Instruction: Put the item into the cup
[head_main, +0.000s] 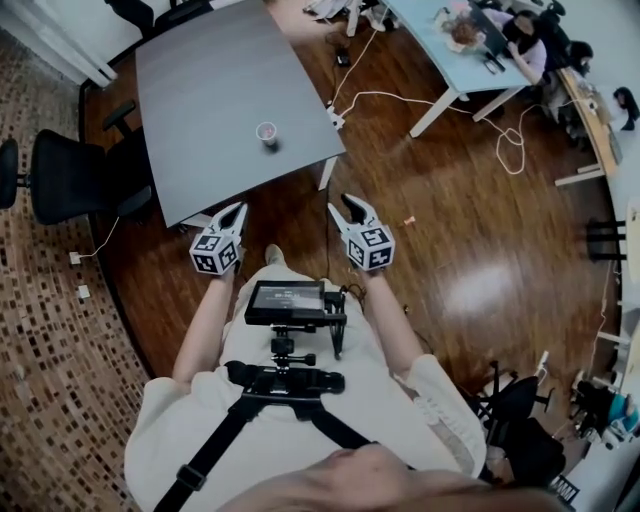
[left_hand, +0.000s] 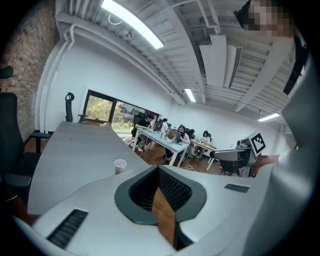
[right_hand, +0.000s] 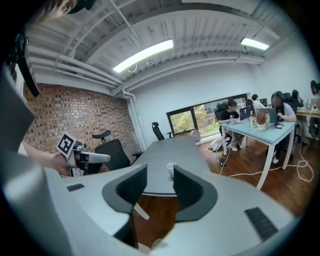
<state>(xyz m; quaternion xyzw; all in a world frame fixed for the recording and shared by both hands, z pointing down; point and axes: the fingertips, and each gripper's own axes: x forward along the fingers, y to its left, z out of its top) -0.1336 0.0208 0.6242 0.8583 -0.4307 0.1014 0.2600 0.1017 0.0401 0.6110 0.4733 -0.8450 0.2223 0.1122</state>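
A small white paper cup (head_main: 267, 133) stands upright near the front edge of the grey table (head_main: 210, 90), with something pink showing inside it. Both grippers hang in the air short of the table, above the wooden floor, and point toward it. My left gripper (head_main: 237, 209) has its jaws together at the tips with nothing between them. From it the cup (left_hand: 120, 165) shows ahead and to the left of the left gripper (left_hand: 158, 169). My right gripper (head_main: 345, 205) is open and empty. The cup (right_hand: 171, 170) appears far off through the gap of the right gripper (right_hand: 160, 169).
Black office chairs (head_main: 70, 175) stand left of the table on patterned carpet. A light blue desk (head_main: 455, 60) with people seated at it is at the back right. White cables (head_main: 505, 135) trail over the wood floor. A chest rig with a screen (head_main: 286, 300) sits below the grippers.
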